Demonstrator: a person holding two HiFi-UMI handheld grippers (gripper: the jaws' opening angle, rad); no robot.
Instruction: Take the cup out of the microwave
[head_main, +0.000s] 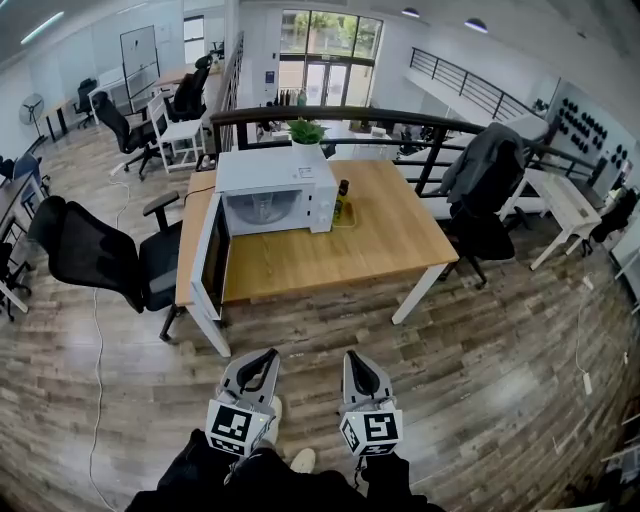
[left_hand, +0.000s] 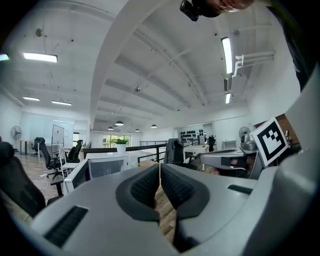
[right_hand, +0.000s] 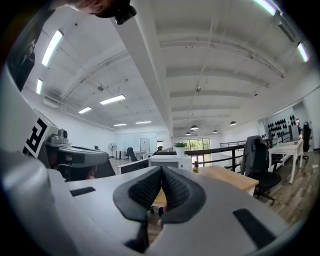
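A white microwave (head_main: 275, 195) stands on a wooden table (head_main: 330, 250) a few steps ahead, its door (head_main: 208, 262) swung wide open to the left. Its pale inside shows, but I cannot make out a cup there. My left gripper (head_main: 262, 360) and right gripper (head_main: 357, 362) are held side by side low in the head view, well short of the table, both shut with nothing between the pads. The left gripper view has the microwave (left_hand: 107, 167) beyond the shut left gripper (left_hand: 159, 167). The right gripper view has the microwave (right_hand: 170, 161) beyond the shut right gripper (right_hand: 162, 170).
A small bottle (head_main: 342, 200) stands right of the microwave and a potted plant (head_main: 306, 132) sits behind it. A black office chair (head_main: 95, 255) is left of the table, and a chair draped with a grey jacket (head_main: 485, 190) is on its right. Wood floor lies between me and the table.
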